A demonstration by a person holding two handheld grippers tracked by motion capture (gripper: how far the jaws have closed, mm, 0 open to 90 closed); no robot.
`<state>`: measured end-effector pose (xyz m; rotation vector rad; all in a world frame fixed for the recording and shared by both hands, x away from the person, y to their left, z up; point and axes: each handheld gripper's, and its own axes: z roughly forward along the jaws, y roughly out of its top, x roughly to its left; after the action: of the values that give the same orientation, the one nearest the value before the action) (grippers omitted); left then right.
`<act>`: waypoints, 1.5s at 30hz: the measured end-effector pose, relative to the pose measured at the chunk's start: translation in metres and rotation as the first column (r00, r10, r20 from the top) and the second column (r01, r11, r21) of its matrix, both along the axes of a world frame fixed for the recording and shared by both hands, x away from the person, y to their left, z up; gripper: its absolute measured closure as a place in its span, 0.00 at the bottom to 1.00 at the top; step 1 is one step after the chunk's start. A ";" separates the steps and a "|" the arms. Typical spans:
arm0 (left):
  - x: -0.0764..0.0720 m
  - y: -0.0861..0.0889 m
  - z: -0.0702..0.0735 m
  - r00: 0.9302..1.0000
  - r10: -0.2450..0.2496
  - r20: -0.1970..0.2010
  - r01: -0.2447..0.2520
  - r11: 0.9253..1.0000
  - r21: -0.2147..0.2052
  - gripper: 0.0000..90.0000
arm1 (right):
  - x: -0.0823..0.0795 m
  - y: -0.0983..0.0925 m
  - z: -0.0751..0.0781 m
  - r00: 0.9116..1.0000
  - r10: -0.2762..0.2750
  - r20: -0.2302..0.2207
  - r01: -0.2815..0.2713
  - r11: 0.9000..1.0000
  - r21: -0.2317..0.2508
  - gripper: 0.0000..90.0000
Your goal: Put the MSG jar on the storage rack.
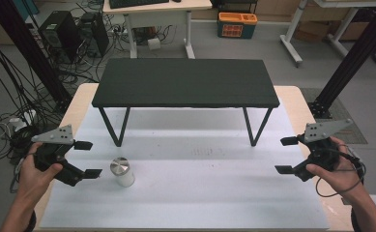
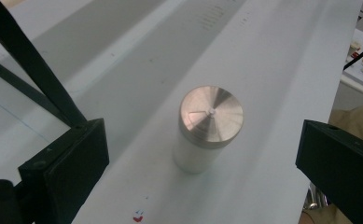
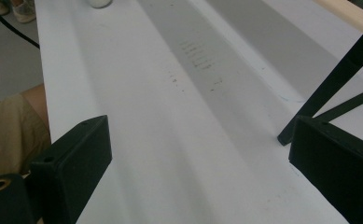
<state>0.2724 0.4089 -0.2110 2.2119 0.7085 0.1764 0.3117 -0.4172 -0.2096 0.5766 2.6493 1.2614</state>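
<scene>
Just beyond the spread left claw [image 1: 88, 159] stands the canister [image 1: 122, 171].

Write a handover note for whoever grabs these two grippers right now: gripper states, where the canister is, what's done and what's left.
Left gripper: open, jaws apart, empty, aimed at the white canister just to its right, not touching it.
Right gripper: open, empty, at the table's right side, far from the canister.
Canister: upright on the white table, metal lid on, in front of the black shelf.
Done: nothing gripped so far.
Left: probably close the left gripper on the canister and move it.
</scene>
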 end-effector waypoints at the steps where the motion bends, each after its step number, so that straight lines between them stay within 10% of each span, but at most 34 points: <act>1: 0.001 -0.002 -0.001 1.000 -0.001 -0.004 0.001 1.000 0.003 0.03 | 0.000 0.000 0.000 1.000 0.000 0.000 0.000 1.000 0.000 0.06; 45: 0.018 -0.038 -0.044 0.997 -0.051 -0.061 0.051 0.999 0.006 0.03 | 0.004 0.000 -0.012 0.999 0.019 -0.027 -0.019 1.000 0.014 0.06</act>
<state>0.2907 0.3704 -0.2548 2.2486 0.6846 0.0869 0.3153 -0.4175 -0.2215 0.5758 2.6762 1.2869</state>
